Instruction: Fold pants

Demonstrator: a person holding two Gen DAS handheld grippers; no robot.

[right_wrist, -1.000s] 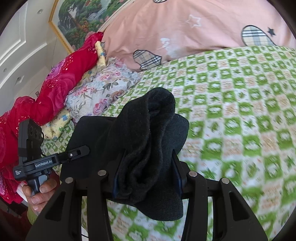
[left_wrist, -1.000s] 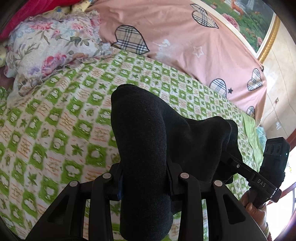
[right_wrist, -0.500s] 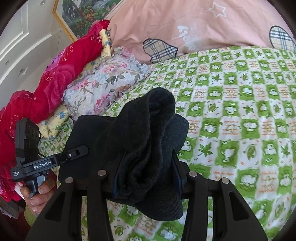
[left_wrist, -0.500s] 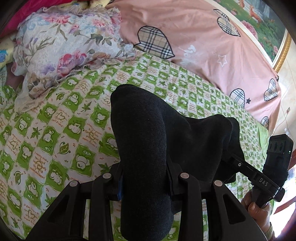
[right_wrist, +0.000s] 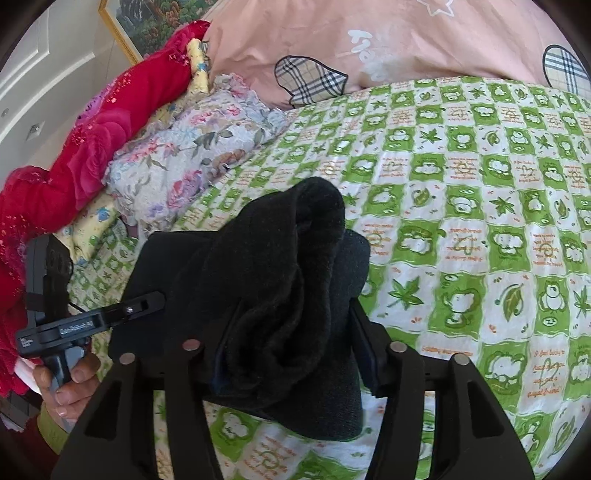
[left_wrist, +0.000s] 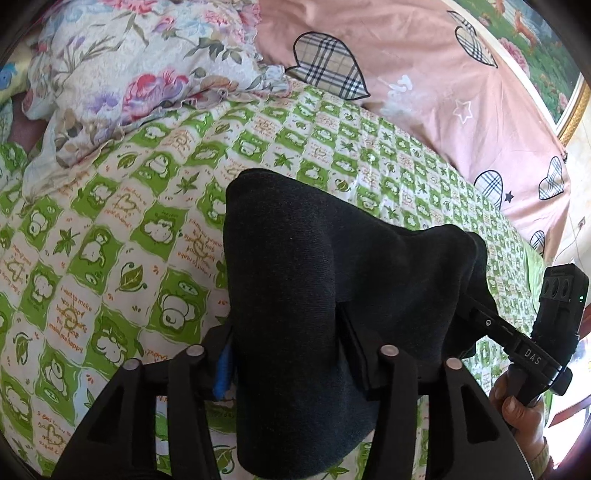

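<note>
Black pants (left_wrist: 295, 295), thick knit fabric, bunched in a fold and hanging between the two grippers over the bed; one thick roll of cloth rises between the fingers of the left gripper (left_wrist: 288, 354), and a second bundle of the same garment (right_wrist: 288, 280) sits between the fingers of the right gripper (right_wrist: 291, 343). Both pairs of jaws have just been opening, cloth still between them; on the left a strip of blue pad (left_wrist: 222, 373) shows bare beside the fabric, so that side no longer presses; on the right the fabric hides the pads and I cannot tell whether they still pinch. Both grippers point downward toward the bedding, side by side, each visible in the other's view. A hand (left_wrist: 522, 413) wraps the handle of the right gripper at the lower right of the left view; another hand (right_wrist: 68, 387) wraps the left gripper's handle at the lower left of the right view. Beneath: green-and-white checked sheet (left_wrist: 110, 258). Beyond it: floral pillow (left_wrist: 129, 62), pink quilt with plaid hearts (left_wrist: 406, 55), red blanket (right_wrist: 92, 136), framed picture (right_wrist: 155, 18) on the wall.
</note>
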